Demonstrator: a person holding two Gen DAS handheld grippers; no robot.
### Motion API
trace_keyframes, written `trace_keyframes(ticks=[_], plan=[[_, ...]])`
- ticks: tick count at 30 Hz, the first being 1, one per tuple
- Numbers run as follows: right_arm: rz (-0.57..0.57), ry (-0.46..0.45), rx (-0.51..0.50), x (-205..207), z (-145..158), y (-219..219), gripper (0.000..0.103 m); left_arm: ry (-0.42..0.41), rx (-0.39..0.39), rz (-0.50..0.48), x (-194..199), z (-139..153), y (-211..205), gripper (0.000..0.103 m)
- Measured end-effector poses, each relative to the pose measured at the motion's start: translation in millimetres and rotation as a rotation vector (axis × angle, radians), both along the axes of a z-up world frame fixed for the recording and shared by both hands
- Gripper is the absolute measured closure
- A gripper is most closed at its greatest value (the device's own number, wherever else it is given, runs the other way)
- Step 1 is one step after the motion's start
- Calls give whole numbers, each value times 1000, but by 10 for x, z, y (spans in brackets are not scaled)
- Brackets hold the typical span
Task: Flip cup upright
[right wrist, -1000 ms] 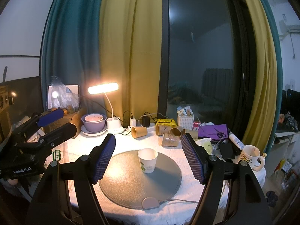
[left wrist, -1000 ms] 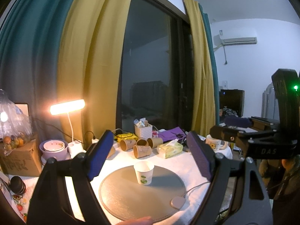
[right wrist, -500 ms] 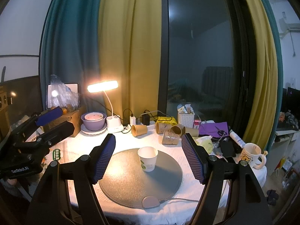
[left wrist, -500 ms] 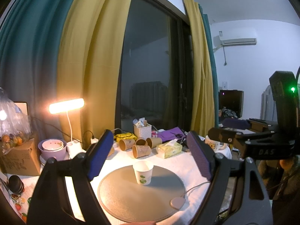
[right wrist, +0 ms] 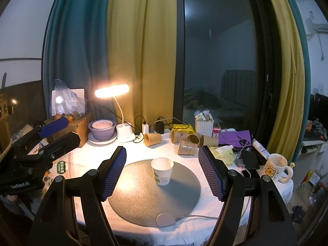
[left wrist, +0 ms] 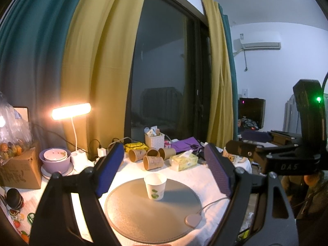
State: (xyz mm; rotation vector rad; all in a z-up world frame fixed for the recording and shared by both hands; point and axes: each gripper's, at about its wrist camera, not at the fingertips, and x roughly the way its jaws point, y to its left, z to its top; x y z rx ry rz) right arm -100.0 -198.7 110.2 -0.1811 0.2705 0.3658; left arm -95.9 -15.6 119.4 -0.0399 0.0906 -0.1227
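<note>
cup (right wrist: 162, 170) upright on mat (right wrist: 143, 201) | both grippers (right wrist: 162, 172) (left wrist: 164, 174) agape, clear

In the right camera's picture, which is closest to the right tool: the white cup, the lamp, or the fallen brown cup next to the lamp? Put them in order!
From the right tool:
1. White cup, upright on the grey mat, right between the tool's open fingers.
2. Brown cup, on its side behind the mat, slightly left.
3. Lamp, at the table's back, left of the brown cup, by the curtain.
</note>
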Motion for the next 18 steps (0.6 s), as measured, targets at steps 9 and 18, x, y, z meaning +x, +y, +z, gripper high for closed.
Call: trace_keyframes(ticks=[9, 18], plan=[[0, 4, 2, 29, -4, -8, 27, 4, 1, -1, -1, -15, -13, 21], [-1, 8, 4, 34, -17, -4, 27, -6, -11, -29, -6, -84, -34, 21]])
